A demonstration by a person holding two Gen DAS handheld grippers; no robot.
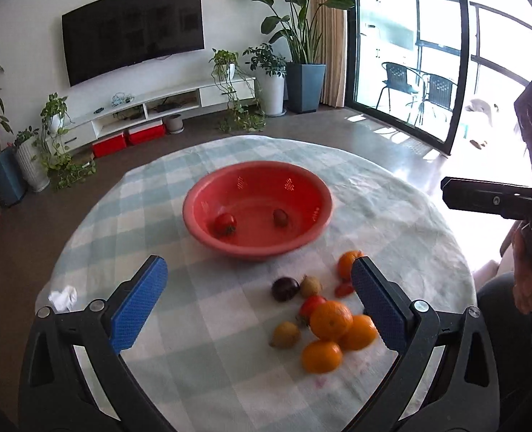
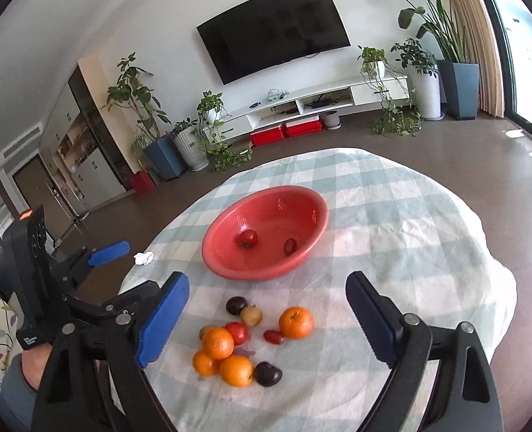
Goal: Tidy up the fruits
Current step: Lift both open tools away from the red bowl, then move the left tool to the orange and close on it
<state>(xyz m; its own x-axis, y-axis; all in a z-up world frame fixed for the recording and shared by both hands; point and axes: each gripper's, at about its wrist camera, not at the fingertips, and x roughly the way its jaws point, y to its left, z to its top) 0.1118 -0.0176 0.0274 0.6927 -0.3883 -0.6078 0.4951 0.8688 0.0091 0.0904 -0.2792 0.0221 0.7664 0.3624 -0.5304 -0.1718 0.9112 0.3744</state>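
On the round table with the pale green checked cloth stands a red plastic bowl, and inside it lie a red tomato and a small dark red fruit, apart from each other. Near the bowl, loose on the cloth, sits a group of oranges, with tomatoes and dark plums among them. Both the left gripper and the right gripper hover above the fruits with jaws wide apart (nothing between them).
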